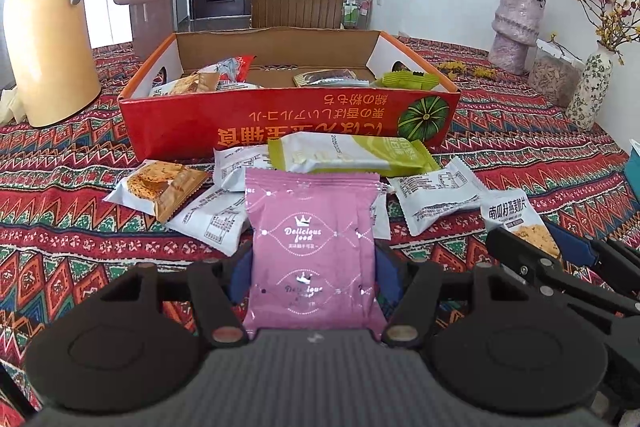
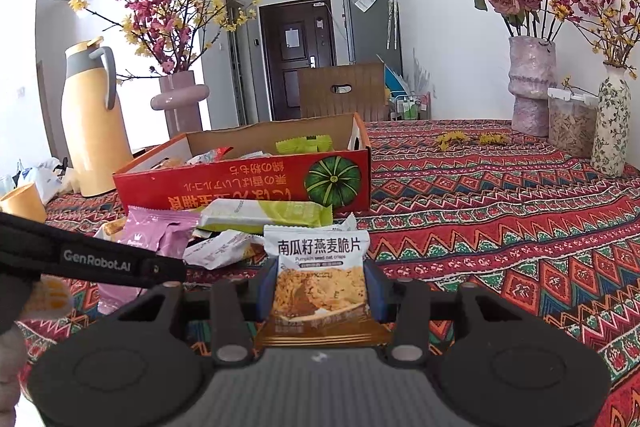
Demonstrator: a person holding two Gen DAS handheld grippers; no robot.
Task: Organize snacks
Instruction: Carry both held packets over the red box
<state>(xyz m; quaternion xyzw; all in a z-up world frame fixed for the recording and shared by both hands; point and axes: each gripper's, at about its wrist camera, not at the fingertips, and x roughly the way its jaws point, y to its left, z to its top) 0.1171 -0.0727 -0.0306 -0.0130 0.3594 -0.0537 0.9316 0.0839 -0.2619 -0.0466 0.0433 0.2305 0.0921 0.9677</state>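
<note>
— What did we hold above the patterned red tablecloth?
— Our left gripper clamped a pink foil snack packet; our right gripper clamped a white pumpkin-seed oat crisp packet.
— And beyond?
— Loose packets, then the open red cardboard box.

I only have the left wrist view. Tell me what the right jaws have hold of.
Observer: The right gripper has its jaws shut on an oat crisps packet, held upright with its printed front facing the camera.
Operator: Good. Now report anything beside the jug that is outside my frame.
Observer: A yellow cup stands on the table to the left of the jug, near the edge of the right wrist view.
</note>
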